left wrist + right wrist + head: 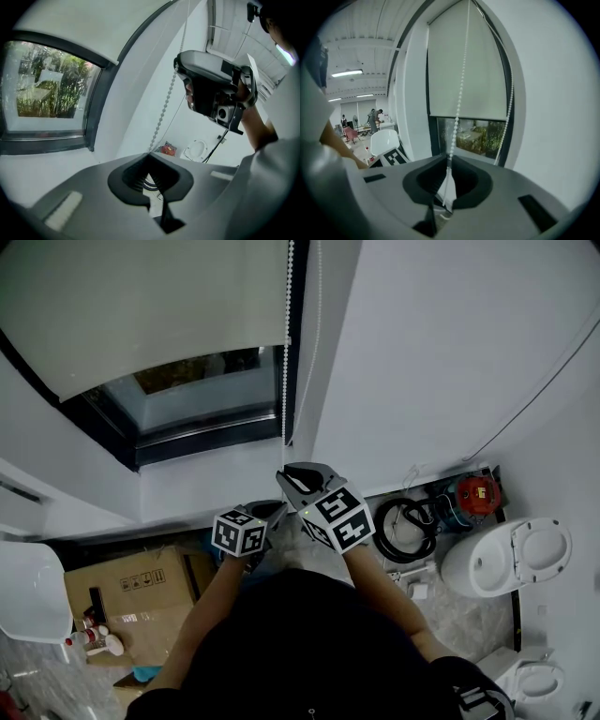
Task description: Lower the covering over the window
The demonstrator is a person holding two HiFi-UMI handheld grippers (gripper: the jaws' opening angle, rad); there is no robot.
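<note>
A pale roller blind (pixel 141 306) covers the upper part of the window (pixel 197 395); glass with greenery shows below its hem (pixel 478 136). The white bead chain (pixel 285 352) hangs at the window's right side. My right gripper (pixel 289 476) is the higher one, and its jaws are shut on the bead chain (pixel 459 93), which runs straight down into their tips (pixel 450 158). My left gripper (pixel 274 512) sits lower and to the left. The bead chain (pixel 164 112) passes the right gripper (pixel 183 65) and ends at the left gripper's shut jaws (pixel 151 154). A second strand (pixel 510 108) hangs free by the frame.
On the floor below are a cardboard box (pixel 131 587), a white chair (pixel 28 592), a coiled black hose (pixel 405 526), a red device (pixel 476 493) and a toilet (pixel 506 554). White wall flanks the window. People stand far off in the room (pixel 372 119).
</note>
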